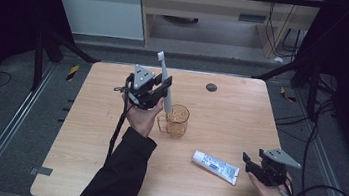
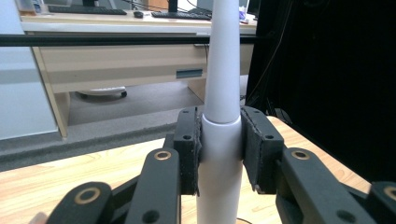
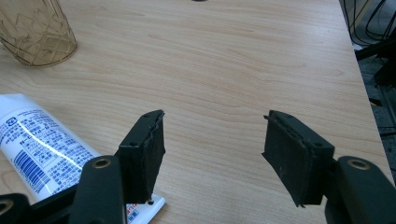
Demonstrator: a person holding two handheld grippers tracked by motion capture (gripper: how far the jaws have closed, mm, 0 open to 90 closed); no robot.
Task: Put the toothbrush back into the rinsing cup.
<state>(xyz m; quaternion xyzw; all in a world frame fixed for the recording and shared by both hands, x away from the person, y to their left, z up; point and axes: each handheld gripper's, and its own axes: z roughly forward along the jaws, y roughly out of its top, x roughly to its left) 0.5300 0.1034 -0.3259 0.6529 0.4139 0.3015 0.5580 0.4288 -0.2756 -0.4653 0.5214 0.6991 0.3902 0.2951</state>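
- Left gripper view: the white toothbrush (image 2: 219, 140) stands upright between the two fingers, whose black pads press its thick handle from both sides.
- In the high view the left gripper (image 1: 155, 90) holds that toothbrush (image 1: 165, 80) near the middle of the counter (image 1: 231, 115), bristle end up and tilted slightly toward the far edge, its lower end at the rim of the amber glass cup (image 1: 177, 120).
- The cup stands on the counter just beside the left hand (image 1: 142, 117) (its handle faces that hand).
- A white toothpaste tube (image 1: 215, 166) lies flat nearer the front edge, right of the cup.
- The right gripper (image 1: 255, 164) rests by the front right corner, just beside the tube's end.
- In the right gripper view its fingers (image 3: 142, 154) are spread wide apart with nothing between them, the tube (image 3: 42, 144) lying left of them.
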